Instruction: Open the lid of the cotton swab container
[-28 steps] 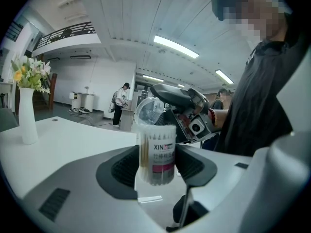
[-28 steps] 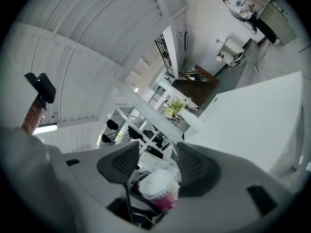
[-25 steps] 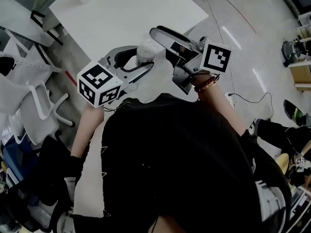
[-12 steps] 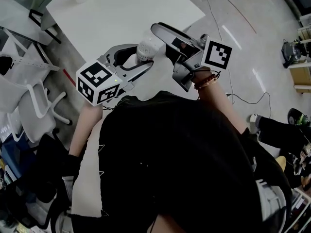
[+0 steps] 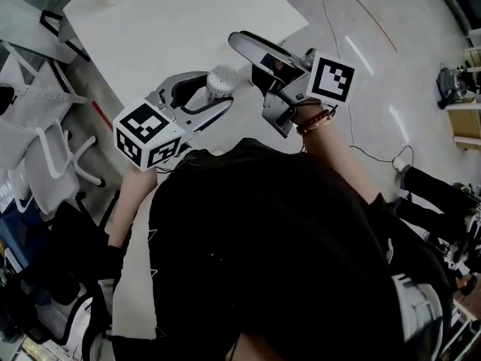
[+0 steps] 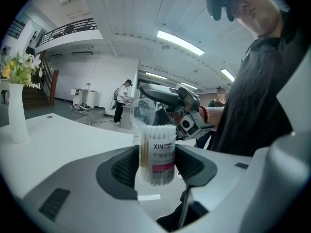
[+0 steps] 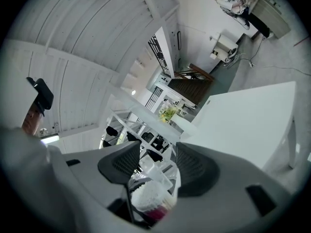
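Swab container (image 6: 156,152), lid (image 6: 143,111) flipped up, clamped between the left gripper's (image 6: 156,165) jaws; right gripper's (image 7: 154,165) jaws stand apart, exposed swabs (image 7: 146,195) low between them

The grey left hand-held gripper (image 5: 218,89) and right hand-held gripper (image 5: 252,70) have dark ribbed pads (image 6: 127,168), with black-and-white marker cubes (image 5: 149,134) behind. Black short-sleeved top (image 5: 278,239), red-brown bracelet (image 5: 314,121).
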The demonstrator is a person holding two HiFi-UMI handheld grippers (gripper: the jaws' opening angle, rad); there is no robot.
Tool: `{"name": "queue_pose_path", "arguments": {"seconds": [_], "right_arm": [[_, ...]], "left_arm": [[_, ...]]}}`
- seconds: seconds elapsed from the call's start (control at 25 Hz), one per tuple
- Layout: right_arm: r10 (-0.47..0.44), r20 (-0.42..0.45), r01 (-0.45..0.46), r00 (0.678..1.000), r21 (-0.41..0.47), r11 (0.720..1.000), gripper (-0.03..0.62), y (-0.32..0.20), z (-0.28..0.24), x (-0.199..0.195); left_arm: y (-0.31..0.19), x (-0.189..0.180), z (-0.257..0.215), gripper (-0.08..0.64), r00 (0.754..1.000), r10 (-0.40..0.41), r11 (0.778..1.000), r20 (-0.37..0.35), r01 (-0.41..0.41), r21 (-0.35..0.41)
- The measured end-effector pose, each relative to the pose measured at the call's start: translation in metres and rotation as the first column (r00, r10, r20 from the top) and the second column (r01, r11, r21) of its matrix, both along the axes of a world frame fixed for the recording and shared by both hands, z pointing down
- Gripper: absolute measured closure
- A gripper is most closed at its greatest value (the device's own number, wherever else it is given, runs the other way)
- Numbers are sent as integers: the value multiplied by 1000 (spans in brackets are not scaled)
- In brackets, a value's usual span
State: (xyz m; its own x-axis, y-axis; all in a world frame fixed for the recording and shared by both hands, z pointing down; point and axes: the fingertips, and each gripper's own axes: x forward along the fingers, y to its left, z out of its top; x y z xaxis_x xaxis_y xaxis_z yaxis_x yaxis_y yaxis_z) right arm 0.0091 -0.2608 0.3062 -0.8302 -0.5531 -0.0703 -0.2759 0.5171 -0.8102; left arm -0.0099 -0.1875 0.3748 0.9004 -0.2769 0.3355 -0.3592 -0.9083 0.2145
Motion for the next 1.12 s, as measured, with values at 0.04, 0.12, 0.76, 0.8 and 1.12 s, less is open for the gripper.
{"name": "queue_pose_path", "arguments": {"seconds": [0.04, 0.12, 0.76, 0.8, 1.12], "right_arm": [[5, 2, -5, 1000, -6, 1000, 357, -1, 2, 5], [13, 3, -13, 1000, -9, 1000, 359, -2, 4, 10], [75, 13, -75, 997, -3, 997, 368, -9, 4, 22], [74, 13, -74, 997, -3, 997, 368, -9, 4, 22], [80, 18, -80, 997, -7, 997, 373, -9, 2, 22]], "left_arm": [[1, 4, 1, 318, 1000, 2, 1000, 3, -2, -1], [2, 6, 2, 318, 1000, 5, 1000, 6, -5, -1], [6, 10, -3, 318, 998, 62, 998, 13, -62, 24], [7, 10, -3, 318, 998, 65, 998, 14, -65, 26], [11, 9, -8, 318, 997, 81, 996, 15, -81, 36]]}}
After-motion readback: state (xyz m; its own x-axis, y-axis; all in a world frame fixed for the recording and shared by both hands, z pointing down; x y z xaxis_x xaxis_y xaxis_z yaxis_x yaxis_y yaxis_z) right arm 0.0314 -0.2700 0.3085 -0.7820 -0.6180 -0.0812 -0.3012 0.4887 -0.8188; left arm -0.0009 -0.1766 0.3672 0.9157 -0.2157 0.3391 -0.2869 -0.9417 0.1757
